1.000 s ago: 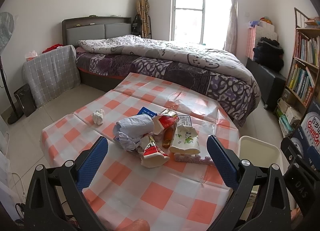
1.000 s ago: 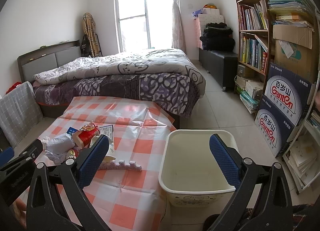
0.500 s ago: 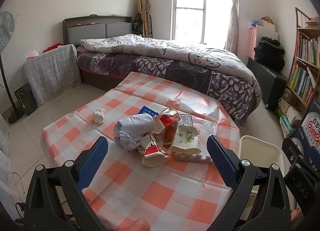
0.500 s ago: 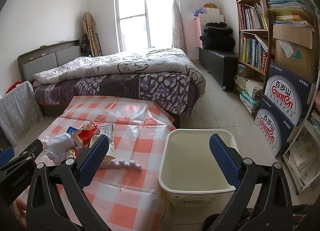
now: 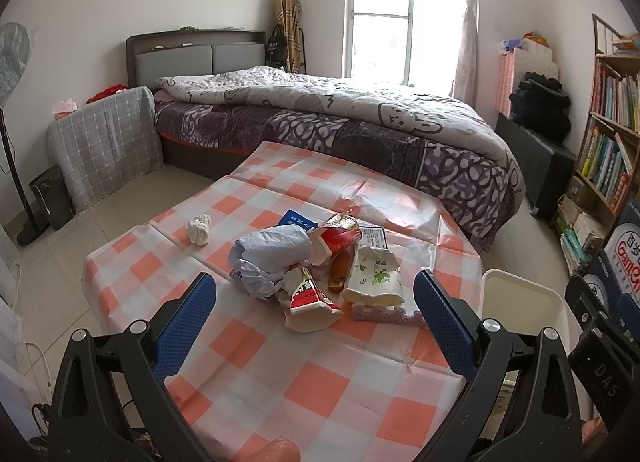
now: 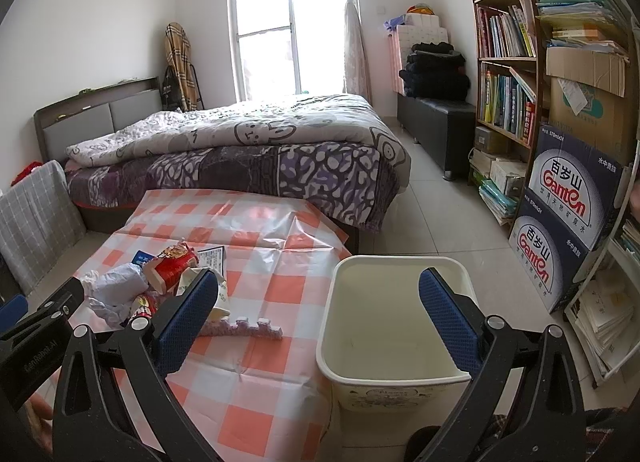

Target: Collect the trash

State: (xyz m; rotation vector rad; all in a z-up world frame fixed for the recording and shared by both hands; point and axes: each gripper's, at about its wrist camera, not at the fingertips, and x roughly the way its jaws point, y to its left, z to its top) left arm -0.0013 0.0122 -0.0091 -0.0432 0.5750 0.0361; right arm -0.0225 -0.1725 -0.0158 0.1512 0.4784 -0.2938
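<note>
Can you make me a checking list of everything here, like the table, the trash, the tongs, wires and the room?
Surface: checked tablecloth, wrinkled.
Job's things: trash pile mid-table; crumpled tissue apart from it; white bin on the floor beside the table, looks empty.
Clutter: nothing seen.
Grippers: left tongs and right tongs both open, holding nothing.
Cables: white cord on the floor.
Surroundings: bed, bookshelf, water boxes.

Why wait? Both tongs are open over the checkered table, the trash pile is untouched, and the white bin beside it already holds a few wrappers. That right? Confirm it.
Not quite: the white bin looks empty, as the right wrist view shows. The rest holds: both tongs, left and right, are open, and the trash pile sits untouched on the checkered table.
</note>
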